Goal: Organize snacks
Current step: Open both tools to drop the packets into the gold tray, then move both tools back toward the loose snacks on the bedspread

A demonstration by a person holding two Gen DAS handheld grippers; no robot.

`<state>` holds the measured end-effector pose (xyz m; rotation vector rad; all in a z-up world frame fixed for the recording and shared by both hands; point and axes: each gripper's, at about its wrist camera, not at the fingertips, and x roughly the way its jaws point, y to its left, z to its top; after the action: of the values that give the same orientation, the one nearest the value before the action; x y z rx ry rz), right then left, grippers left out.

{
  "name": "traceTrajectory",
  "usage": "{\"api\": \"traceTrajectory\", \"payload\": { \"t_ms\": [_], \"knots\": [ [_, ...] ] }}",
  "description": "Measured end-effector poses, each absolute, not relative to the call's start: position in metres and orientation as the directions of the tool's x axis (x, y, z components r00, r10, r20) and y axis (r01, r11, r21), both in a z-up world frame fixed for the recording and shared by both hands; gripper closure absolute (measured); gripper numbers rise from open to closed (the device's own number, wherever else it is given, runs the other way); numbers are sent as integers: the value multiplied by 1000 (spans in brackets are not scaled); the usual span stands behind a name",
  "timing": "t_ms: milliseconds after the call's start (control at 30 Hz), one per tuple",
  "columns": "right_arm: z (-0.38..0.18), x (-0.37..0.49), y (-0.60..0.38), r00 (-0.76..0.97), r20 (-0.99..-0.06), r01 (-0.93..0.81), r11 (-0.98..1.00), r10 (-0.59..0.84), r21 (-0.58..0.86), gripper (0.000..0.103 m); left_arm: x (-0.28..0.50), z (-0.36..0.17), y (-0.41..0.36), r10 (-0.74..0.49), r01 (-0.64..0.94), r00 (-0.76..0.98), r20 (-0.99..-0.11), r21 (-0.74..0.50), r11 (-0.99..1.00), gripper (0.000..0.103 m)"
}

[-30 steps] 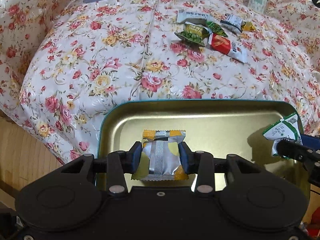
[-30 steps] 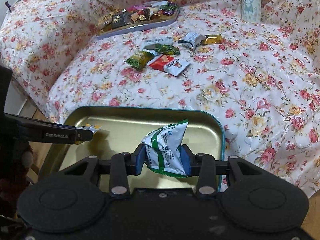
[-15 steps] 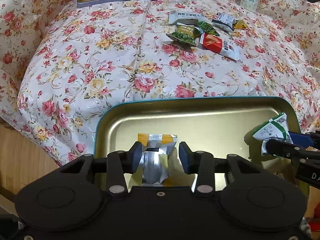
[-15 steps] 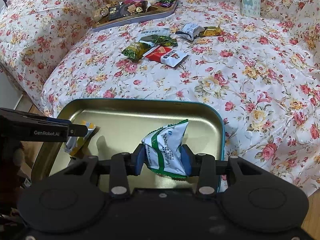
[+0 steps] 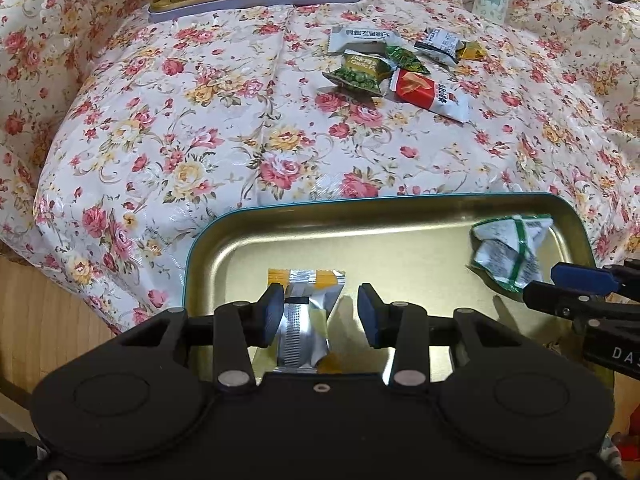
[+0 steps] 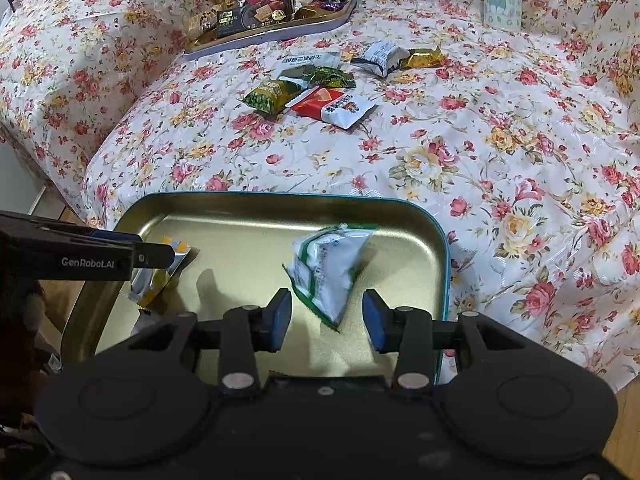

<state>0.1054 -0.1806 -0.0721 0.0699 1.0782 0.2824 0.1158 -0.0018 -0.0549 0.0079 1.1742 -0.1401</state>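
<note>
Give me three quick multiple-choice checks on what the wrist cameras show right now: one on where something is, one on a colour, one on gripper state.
1. Where is the green-and-white packet?
A. in the gold tray with the teal rim
B. on the floral cloth beside the red packet
C. in the far tray of sweets

2. What colour are the pads on the gripper fingers?
A. red
B. blue
C. white

3. How does the right gripper stand?
A. shut on the green-and-white packet
B. shut on nothing
C. open, with the packet free between the fingers

Answers:
1. A: the packet sits over the floor of the gold tray, inside its rim.
2. B: both pads show blue in each wrist view.
3. C: there is a clear gap on both sides of the packet.
</note>
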Motion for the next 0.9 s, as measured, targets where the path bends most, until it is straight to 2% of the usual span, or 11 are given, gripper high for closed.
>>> {"api": "traceTrajectory", "payload": {
  "t_ms": [467, 900],
  "knots": [
    [-59, 107, -183, 489, -830, -197, 961, 269, 195, 60, 120, -40, 0, -103, 113, 474, -875, -55, 992, 54],
    [-35, 143, -198, 654, -728, -183, 977, 204, 109, 60, 155, -24, 2, -73, 109, 649, -757, -2, 994, 53]
  ]
}}
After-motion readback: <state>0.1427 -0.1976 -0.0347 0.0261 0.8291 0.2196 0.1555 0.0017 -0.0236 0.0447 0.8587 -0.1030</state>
